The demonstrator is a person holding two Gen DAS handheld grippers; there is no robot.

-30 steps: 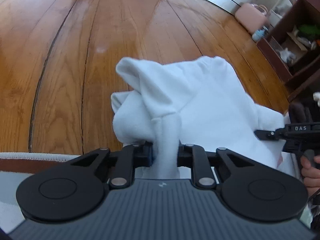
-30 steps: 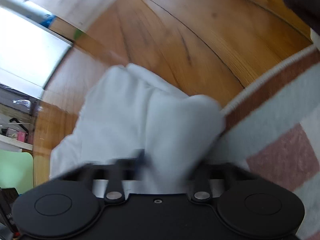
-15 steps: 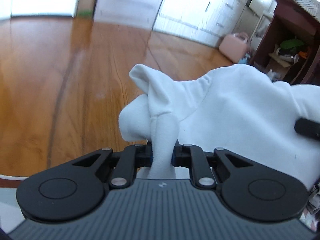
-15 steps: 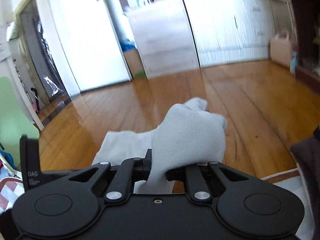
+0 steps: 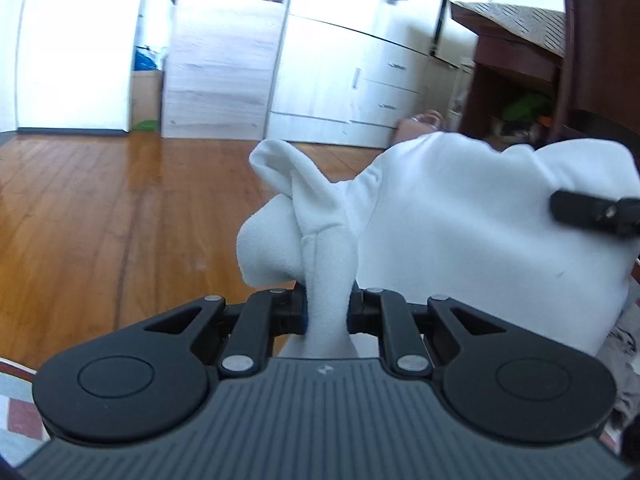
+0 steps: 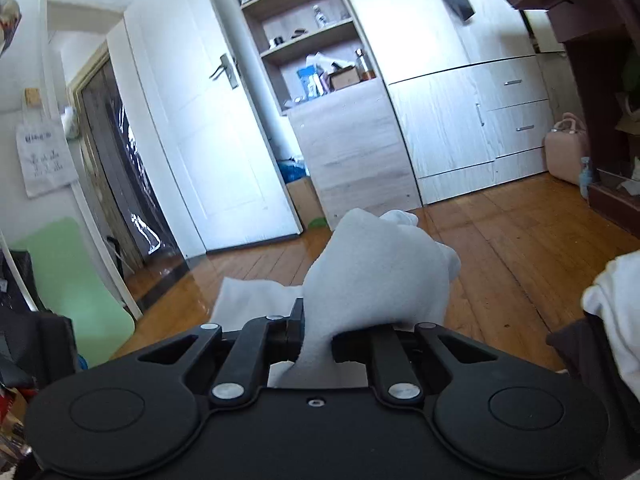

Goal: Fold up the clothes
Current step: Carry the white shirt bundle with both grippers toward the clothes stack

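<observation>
The white garment (image 5: 472, 232) hangs in the air between my two grippers, off the wooden floor (image 5: 100, 216), with nothing under it that it rests on. My left gripper (image 5: 327, 312) is clenched on a bunched fold of it: the cloth is squeezed into a narrow stem between my two fingers, then flares out above them into a rounded lobe on the left and a curled flap at the top. From there the fabric spreads to the right as one broad, smooth sheet. On its far right edge a black finger of my right gripper (image 5: 592, 212) presses against the cloth.

From the right wrist, my right gripper (image 6: 318, 340) is likewise clamped on the garment (image 6: 376, 272), a thick wad pinched between the fingers and bulging up and to the right over them, while a flatter part trails away low to the left.

Beyond the cloth the floor runs to the far wall. A white door (image 6: 208, 128) stands on the left, open shelves (image 6: 304, 32) with small items beside it, and a pale wood cabinet with drawers (image 6: 480, 120) to the right. A pink case (image 6: 564, 148) sits on the floor at the far right, next to dark brown furniture (image 6: 600, 100). A cloth bag (image 6: 44, 160) hangs on the left wall above a green board (image 6: 76, 280). Near my left gripper, at the lower left, a strip of patterned rug (image 5: 16, 408) shows.
</observation>
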